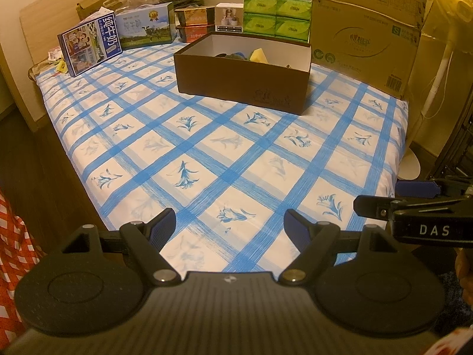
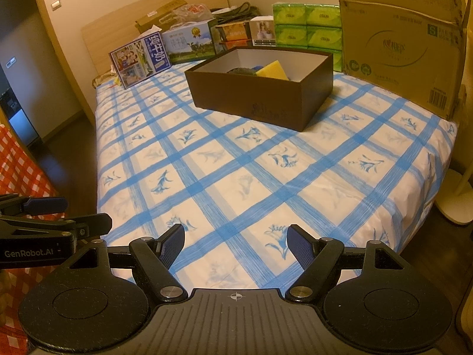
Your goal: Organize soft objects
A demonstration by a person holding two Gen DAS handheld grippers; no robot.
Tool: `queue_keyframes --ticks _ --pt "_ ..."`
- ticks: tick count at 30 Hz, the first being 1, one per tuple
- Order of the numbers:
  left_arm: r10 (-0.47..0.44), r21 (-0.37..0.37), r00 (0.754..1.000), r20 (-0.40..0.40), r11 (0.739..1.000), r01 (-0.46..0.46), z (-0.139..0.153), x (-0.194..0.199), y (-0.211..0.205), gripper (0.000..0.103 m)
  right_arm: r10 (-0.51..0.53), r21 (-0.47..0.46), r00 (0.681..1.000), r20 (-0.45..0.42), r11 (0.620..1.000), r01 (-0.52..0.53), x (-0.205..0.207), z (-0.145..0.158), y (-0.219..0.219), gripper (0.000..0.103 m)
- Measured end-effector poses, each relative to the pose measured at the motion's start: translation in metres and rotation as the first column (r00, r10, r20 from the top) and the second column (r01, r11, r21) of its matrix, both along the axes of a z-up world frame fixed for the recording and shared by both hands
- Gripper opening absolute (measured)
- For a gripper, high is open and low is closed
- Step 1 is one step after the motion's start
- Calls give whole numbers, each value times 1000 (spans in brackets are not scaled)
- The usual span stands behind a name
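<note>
Left gripper [image 1: 230,224]: fingers spread wide, nothing between them, held low over the near end of the bed [image 1: 207,159]. It appears parked well short of the work, which suggests no pick is in hand.

Right gripper [image 2: 236,241]: likewise spread and empty, level with the left one and just beside it, also well apart from the box.

Far end of the bed, left to right: two milk cartons [image 1: 90,46] propped upright, a stack of two small trays [image 1: 193,23], one small white box [image 1: 227,17], a block of green tissue packs [image 1: 277,14] showing four faces in the left view, and one large cardboard carton [image 1: 366,29] standing on edge. These seem merely stored against the wall.

One open brown box [image 2: 260,100] sits mid-bed as the collecting bin. Inside: one yellow sponge [image 2: 273,70] and some dark soft items [image 2: 241,71], number not discernible. No loose soft object lies on the sheet; the sorting looks largely finished.
</note>
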State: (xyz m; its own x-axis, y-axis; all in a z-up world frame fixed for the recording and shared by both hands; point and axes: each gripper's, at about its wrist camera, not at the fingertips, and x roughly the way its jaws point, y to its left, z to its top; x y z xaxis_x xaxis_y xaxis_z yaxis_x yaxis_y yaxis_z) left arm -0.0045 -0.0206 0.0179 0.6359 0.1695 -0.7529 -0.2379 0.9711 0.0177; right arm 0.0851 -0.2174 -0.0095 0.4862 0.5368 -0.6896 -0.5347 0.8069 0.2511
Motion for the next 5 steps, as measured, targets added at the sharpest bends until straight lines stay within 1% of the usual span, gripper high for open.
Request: queue_keyframes --ticks 5 --pt "1 -3 1000 -4 1000 -1 -2 5 -2 79 -1 0 1000 -1 1000 1 1 -1 0 76"
